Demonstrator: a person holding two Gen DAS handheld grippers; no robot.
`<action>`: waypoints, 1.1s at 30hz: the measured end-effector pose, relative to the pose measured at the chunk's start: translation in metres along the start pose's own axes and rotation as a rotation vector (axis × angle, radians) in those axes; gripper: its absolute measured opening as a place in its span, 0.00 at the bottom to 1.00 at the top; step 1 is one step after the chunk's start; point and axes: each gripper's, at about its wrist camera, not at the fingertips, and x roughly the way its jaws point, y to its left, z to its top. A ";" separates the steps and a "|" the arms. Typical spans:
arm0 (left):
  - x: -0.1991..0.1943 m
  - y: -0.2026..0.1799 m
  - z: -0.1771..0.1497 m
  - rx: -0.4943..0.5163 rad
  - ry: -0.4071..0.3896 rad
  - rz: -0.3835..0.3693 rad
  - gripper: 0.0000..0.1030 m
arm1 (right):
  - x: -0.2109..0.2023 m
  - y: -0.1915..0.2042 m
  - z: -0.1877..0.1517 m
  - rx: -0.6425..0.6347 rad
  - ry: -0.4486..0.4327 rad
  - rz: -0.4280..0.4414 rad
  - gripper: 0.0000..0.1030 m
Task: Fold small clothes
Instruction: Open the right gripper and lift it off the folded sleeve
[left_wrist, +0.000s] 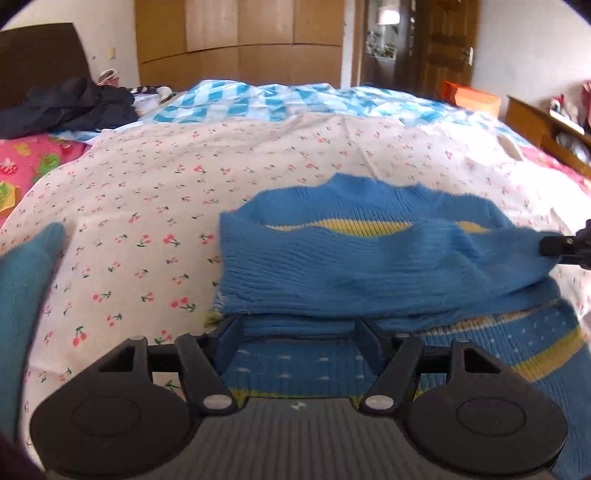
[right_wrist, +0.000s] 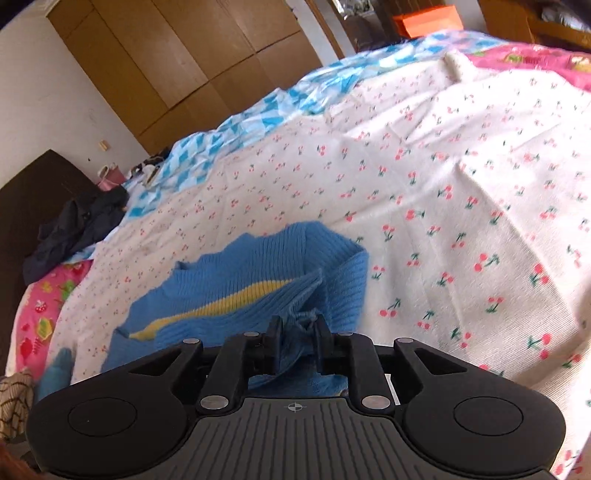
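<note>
Pinching only a bunched sleeve end in your right gripper (right_wrist: 295, 332), while your left gripper (left_wrist: 295, 328) gapes wide over the blue knit sweater (left_wrist: 369, 266) on the cherry-print sheet (left_wrist: 155, 206), you risk dragging the fold askew.

Cherry-print sheet (left_wrist: 155, 206): open bed expanse left and beyond blue knit sweater (left_wrist: 369, 266), also to its right. Obstacles: dark clothing heap (left_wrist: 70, 107) at far-left corner; teal garment (left_wrist: 26, 295) near left edge.

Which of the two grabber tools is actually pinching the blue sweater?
The right gripper: its jaws are closed on a bunched bit of the blue sweater. The left gripper has jaws spread wide, the knit only lying between them.
</note>
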 end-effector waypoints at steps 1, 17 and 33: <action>-0.004 0.002 0.002 -0.006 -0.021 0.003 0.69 | -0.006 0.004 0.002 -0.024 -0.033 -0.021 0.18; 0.043 0.026 0.013 -0.061 -0.018 0.075 0.73 | 0.079 0.055 -0.014 -0.312 0.089 -0.053 0.12; 0.016 0.045 0.006 -0.120 0.067 0.029 0.77 | 0.044 0.044 -0.013 -0.282 0.105 -0.039 0.25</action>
